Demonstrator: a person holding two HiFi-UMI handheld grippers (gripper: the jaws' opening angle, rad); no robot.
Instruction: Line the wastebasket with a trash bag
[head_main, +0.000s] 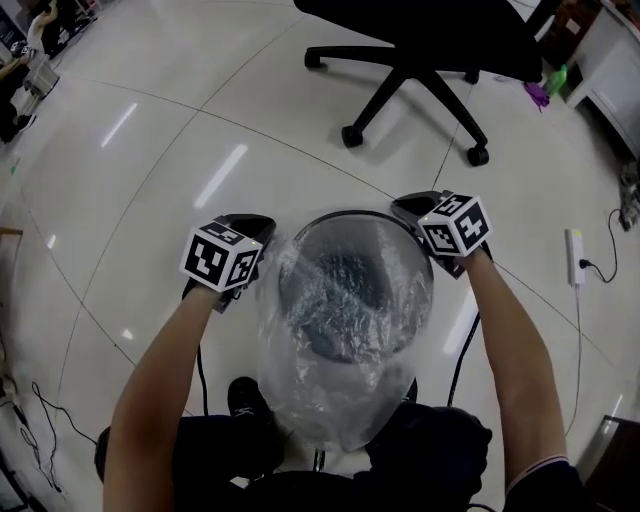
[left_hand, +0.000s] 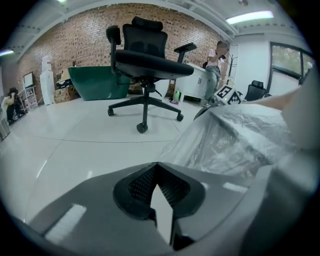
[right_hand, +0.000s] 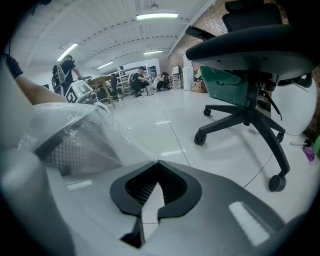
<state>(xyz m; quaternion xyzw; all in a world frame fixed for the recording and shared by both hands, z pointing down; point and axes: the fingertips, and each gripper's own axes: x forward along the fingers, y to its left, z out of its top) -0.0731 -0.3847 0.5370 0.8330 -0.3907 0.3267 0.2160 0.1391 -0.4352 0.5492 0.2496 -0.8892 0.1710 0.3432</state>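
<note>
A pale, glossy floor (head_main: 150, 150) spread all around, and a black office chair (head_main: 420, 40) stood beyond on its castors. Nearer the person stood the dark mesh wastebasket (head_main: 350, 214). A clear trash bag (head_main: 340, 390) was draped over its mouth and hung down its near side. The left tongs (left_hand: 157, 165) and right tongs (right_hand: 159, 162) flanked the rim, each closed with its tips pinching the bag's film.

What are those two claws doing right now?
Left gripper: closed, pinching the trash bag at its edge.
Right gripper: closed, pinching the bag's opposite edge.
</note>
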